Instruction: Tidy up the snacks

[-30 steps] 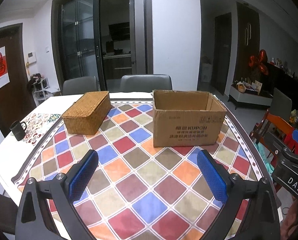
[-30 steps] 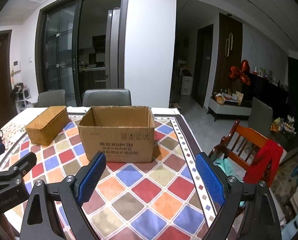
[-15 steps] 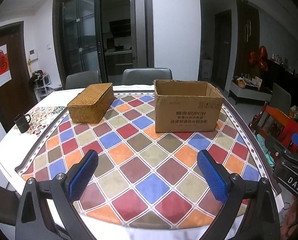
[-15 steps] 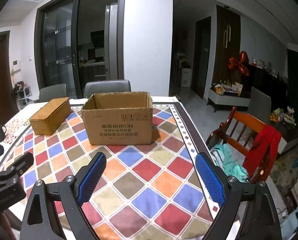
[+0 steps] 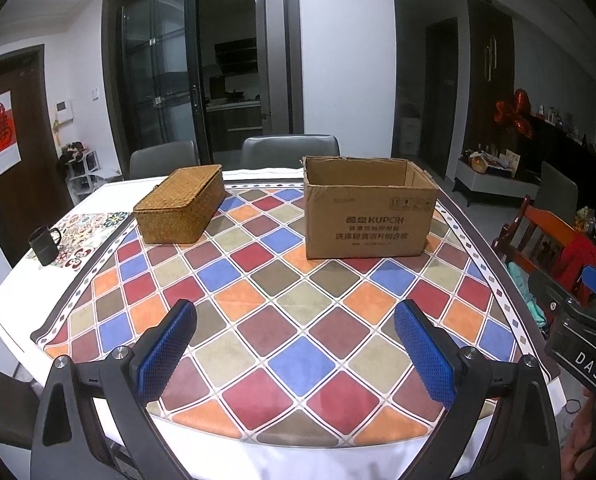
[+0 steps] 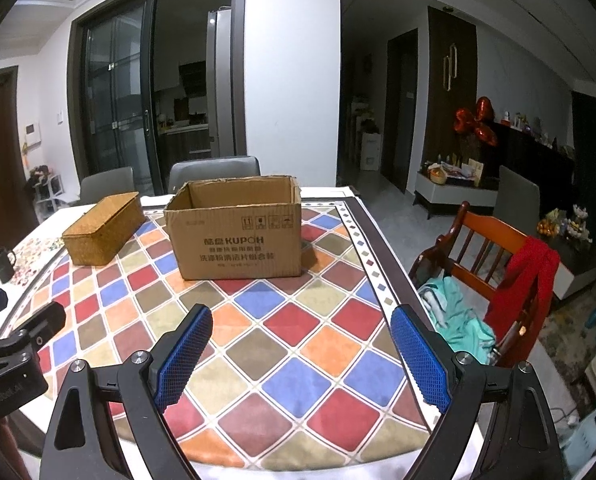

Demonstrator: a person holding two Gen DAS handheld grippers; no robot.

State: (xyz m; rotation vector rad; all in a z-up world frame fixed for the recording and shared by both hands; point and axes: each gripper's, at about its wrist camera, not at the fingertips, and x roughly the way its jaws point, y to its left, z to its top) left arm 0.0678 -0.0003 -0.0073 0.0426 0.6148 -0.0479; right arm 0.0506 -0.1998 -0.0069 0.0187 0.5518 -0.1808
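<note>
Both grippers' ribbed blue jaws gape, empty — woven lidded basket (image 5: 180, 209) beside open corrugated cardboard box (image 5: 368, 216).

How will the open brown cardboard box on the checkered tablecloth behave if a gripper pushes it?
The open brown cardboard box probably slides rather than tips, since it sits broad and flat. Its thin walls may flex. Its inside is hidden, so weight is uncertain.
</note>
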